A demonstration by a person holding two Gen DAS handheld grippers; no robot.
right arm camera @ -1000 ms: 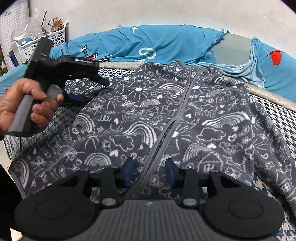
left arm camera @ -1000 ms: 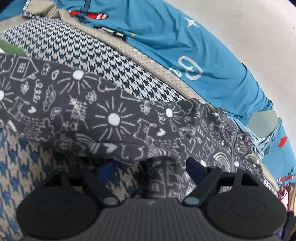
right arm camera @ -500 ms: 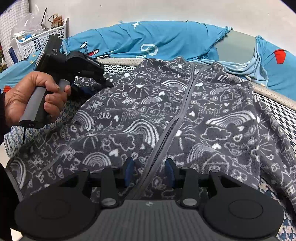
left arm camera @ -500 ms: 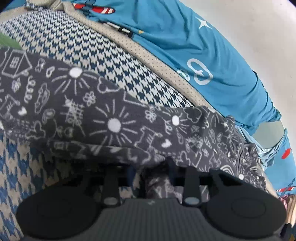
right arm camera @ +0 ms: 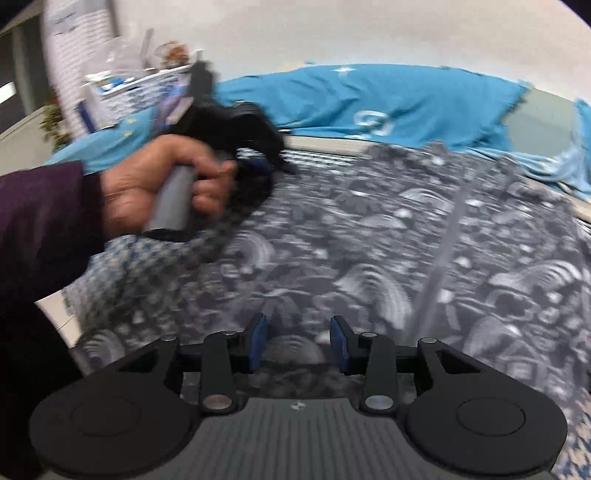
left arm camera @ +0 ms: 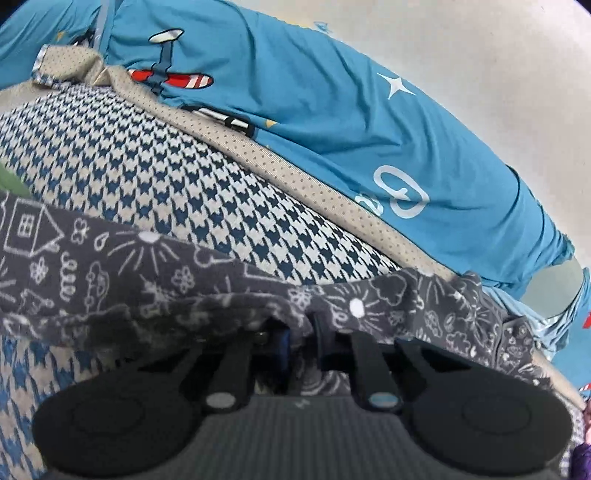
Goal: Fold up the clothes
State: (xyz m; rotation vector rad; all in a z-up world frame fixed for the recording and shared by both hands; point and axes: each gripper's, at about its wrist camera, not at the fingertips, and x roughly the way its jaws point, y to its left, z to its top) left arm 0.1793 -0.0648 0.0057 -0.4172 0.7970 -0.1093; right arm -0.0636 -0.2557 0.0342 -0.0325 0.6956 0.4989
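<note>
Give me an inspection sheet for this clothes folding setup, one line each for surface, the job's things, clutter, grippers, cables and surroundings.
Surface: houndstooth cover, blue and cream, with a dotted beige border.
Job's things: grey doodle-print fleece jacket spread flat, zip running up its front; its sleeve bunched at the left gripper.
Clutter: blue printed sheet heaped along the far edge.
Grippers: left gripper has just closed and is shut on the sleeve fabric; right gripper open above the jacket, nothing between its pads.
Cables: nothing seen.
Surroundings: pale wall; white basket holding oddments at far left, blurred.
</note>
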